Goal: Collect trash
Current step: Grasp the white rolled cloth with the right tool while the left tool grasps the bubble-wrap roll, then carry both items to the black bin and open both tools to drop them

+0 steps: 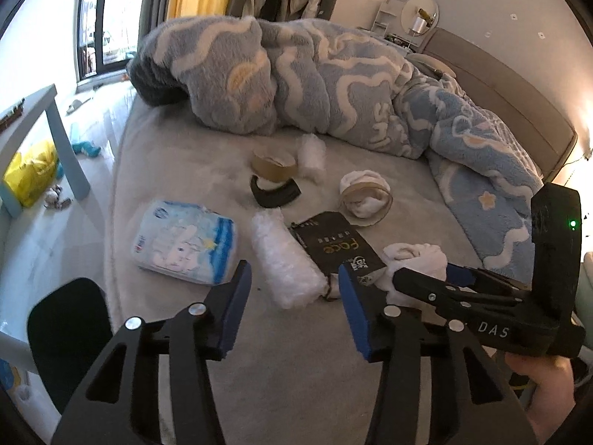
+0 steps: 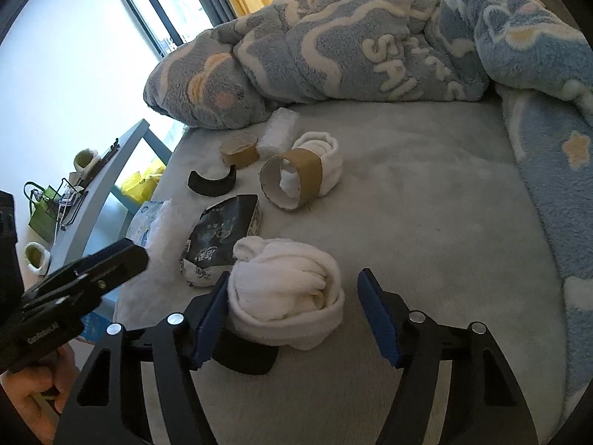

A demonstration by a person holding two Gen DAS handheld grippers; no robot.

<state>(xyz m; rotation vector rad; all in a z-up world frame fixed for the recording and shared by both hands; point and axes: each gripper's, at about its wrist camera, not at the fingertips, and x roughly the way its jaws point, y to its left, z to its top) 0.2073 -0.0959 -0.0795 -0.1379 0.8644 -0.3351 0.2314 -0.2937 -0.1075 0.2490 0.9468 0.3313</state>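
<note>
Trash lies on the grey bed [image 1: 281, 378]. A clear plastic wrap roll [image 1: 283, 259] lies just ahead of my open left gripper [image 1: 294, 298]. Beside it lie a black packet [image 1: 335, 244], a blue-white tissue pack [image 1: 185, 246], a black curved piece [image 1: 272, 193], a brown tape roll [image 1: 274, 165] and a tape ring around white cloth [image 1: 365, 193]. My right gripper [image 2: 292, 315] is open with its jaws either side of a rolled white cloth [image 2: 285, 296]. The black packet [image 2: 222, 233] lies left of it. The right gripper also shows in the left wrist view [image 1: 459, 285].
A crumpled blue fleece blanket [image 1: 333, 81] fills the bed's far and right side. A light blue table [image 1: 59, 137] stands left of the bed, with a yellow bag [image 1: 31, 174] on the floor under it. A dark chair back [image 1: 68, 337] is at lower left.
</note>
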